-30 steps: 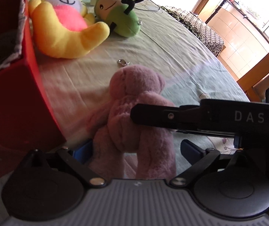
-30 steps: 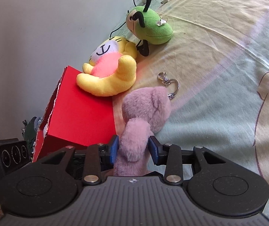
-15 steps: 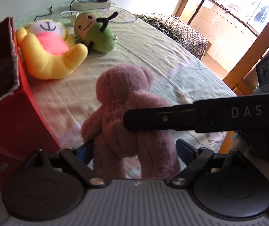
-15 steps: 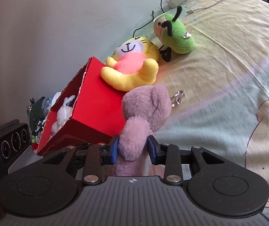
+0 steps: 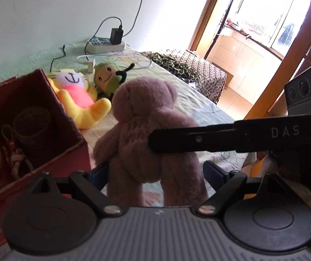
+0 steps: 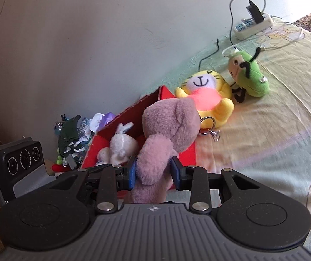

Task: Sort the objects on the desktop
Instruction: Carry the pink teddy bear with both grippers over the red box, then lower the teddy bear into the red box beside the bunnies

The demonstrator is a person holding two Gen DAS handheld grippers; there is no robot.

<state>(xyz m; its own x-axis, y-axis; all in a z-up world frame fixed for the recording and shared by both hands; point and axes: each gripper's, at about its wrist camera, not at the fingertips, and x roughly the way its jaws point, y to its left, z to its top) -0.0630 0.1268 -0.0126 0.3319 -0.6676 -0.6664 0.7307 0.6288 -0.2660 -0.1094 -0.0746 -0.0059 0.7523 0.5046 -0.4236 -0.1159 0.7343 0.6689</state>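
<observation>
A dusty-pink plush bear (image 5: 146, 128) beside a red box (image 6: 146, 111); yellow-and-pink tiger toy (image 6: 207, 95), green bug toy (image 6: 251, 76), pale green cartoon-print sheet (image 6: 275, 130).

Pink-mauve plush bear (image 6: 168, 130), fuzzy, back to the left wrist camera (image 5: 146, 130), upright, held off the tabletop, one limb pinched between blue-padded fingers (image 6: 131, 173); metal keyring clip (image 6: 209, 128) hangs by its head. Bear hangs at the near corner of the red cardboard box (image 5: 46, 130), which is open-topped, holding a white plush bunny (image 6: 121, 145) and a dark cup (image 5: 32, 126). Yellow plush tiger (image 6: 207, 95), pink belly, white face, lies on its back just beside box's far corner. Green plush bug (image 6: 249, 74), black antennae, smiling face, lies on its side touching tiger.
</observation>
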